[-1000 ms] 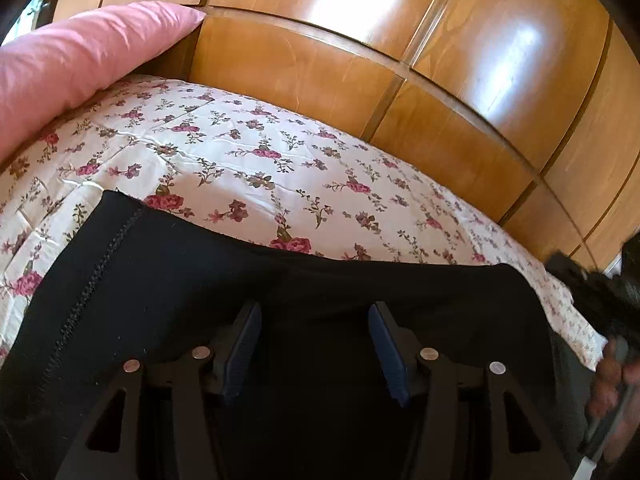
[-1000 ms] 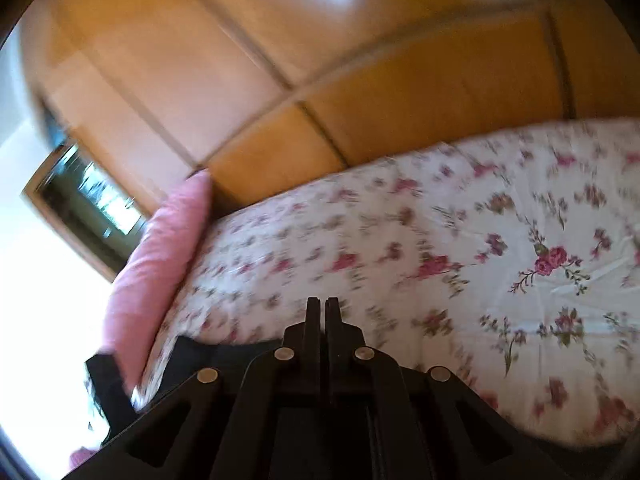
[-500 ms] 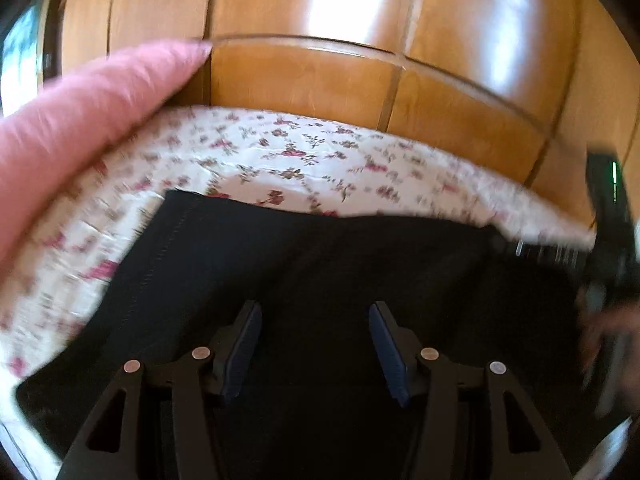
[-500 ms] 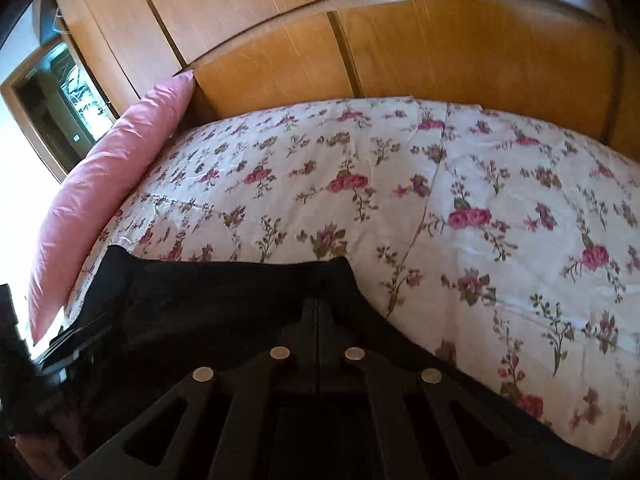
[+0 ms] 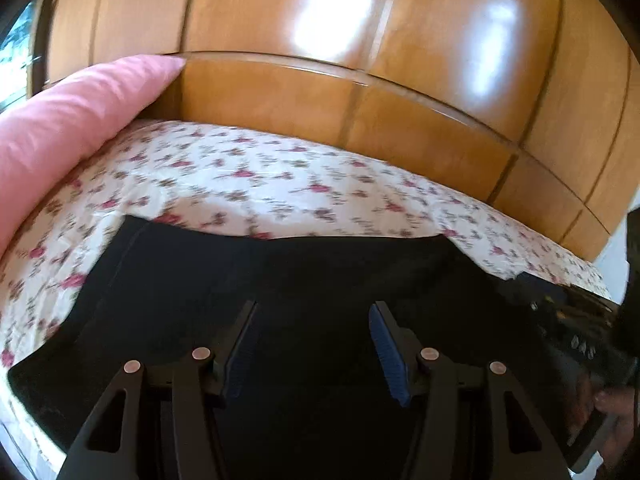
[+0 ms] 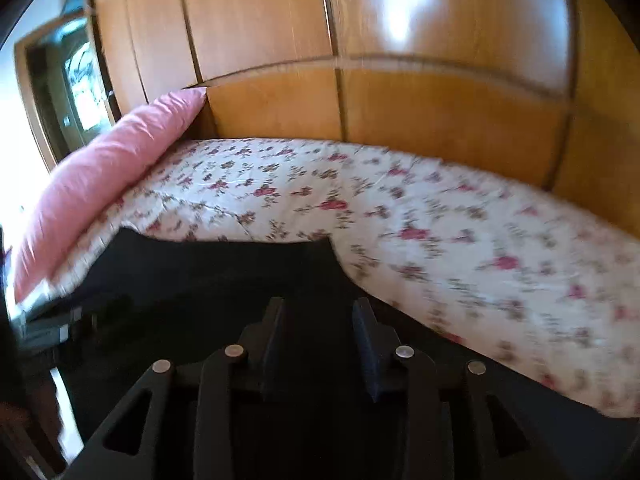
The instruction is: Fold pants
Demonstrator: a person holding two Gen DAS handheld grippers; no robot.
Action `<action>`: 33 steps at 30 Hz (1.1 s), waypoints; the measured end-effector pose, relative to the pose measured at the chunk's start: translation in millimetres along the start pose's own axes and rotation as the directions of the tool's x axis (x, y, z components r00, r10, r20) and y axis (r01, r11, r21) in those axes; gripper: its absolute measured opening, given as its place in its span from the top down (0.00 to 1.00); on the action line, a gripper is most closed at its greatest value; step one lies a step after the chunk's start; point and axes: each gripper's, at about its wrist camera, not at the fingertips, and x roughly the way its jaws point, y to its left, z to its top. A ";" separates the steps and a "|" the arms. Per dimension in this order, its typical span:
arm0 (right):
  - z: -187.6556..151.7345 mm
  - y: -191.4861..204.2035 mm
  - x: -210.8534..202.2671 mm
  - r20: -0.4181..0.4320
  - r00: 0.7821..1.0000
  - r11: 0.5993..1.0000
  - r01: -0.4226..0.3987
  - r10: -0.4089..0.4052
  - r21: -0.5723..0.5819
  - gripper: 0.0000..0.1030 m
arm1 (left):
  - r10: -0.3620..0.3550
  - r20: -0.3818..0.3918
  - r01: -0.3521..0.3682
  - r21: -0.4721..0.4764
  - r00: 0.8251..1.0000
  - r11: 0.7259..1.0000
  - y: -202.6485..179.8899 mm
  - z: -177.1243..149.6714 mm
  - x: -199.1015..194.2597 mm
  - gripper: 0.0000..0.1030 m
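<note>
The black pants (image 5: 320,280) are lying on the floral bedspread (image 5: 280,184), spreading directly beneath and ahead of both grippers. The left gripper (image 5: 312,344) is hovering over them with its jaws wide apart, gripping nothing. The right gripper (image 6: 318,332) is also hanging parted above the cloth, holding nothing. Judging by the squared front edge, the pants are looking at least partly folded, though how many folds are remaining I cannot tell. No brand, label or writing is showing anywhere legibly.
</note>
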 end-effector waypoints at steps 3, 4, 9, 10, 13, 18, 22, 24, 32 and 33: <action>-13.7 -21.8 -20.1 -0.011 0.996 0.996 0.086 -0.086 0.016 0.65 | -0.059 -0.036 0.060 0.033 0.998 0.998 -20.4 -1.7 14.4 0.45; -19.1 -30.5 -25.8 -0.019 0.993 0.993 0.116 -0.115 0.026 0.65 | -0.062 -0.043 0.065 0.048 0.997 0.997 -25.4 -3.0 19.2 0.45; -46.1 -69.1 -45.6 -0.069 0.977 0.975 0.209 -0.204 0.081 0.65 | 0.001 -0.073 0.008 0.125 0.997 0.992 -43.0 -12.9 42.6 0.44; -51.6 -75.4 -48.4 -0.079 0.971 0.969 0.231 -0.224 0.087 0.65 | 0.002 -0.064 0.006 0.127 0.998 0.992 -43.1 -14.9 42.5 0.43; -67.7 -98.0 -55.1 -0.109 0.957 0.952 0.282 -0.269 0.120 0.61 | -0.004 -0.049 0.010 0.132 0.999 0.991 -41.7 -19.2 40.1 0.43; -87.2 -126.0 -59.9 -0.125 0.947 0.931 0.315 -0.295 0.186 0.49 | -0.003 -0.039 0.008 0.131 0.999 0.991 -41.2 -22.6 37.6 0.42; -95.0 -132.9 -57.3 -0.108 0.951 0.930 0.307 -0.291 0.202 0.43 | 0.015 -0.058 -0.007 0.143 0.998 0.990 -51.9 -20.8 28.5 0.42; -97.1 -134.9 -56.8 -0.091 0.953 0.929 0.301 -0.288 0.214 0.41 | -0.063 -0.042 0.068 0.133 0.997 0.989 -61.5 -19.0 17.8 0.42; -98.1 -137.1 -53.6 -0.068 0.960 0.929 0.279 -0.270 0.243 0.37 | -0.104 -0.099 0.130 0.309 0.990 0.942 -134.9 -18.0 32.0 0.41; -98.4 -138.2 -54.2 -0.067 0.962 0.929 0.272 -0.264 0.250 0.37 | -0.061 -0.123 0.097 0.313 0.991 0.945 -137.4 -20.5 45.7 0.41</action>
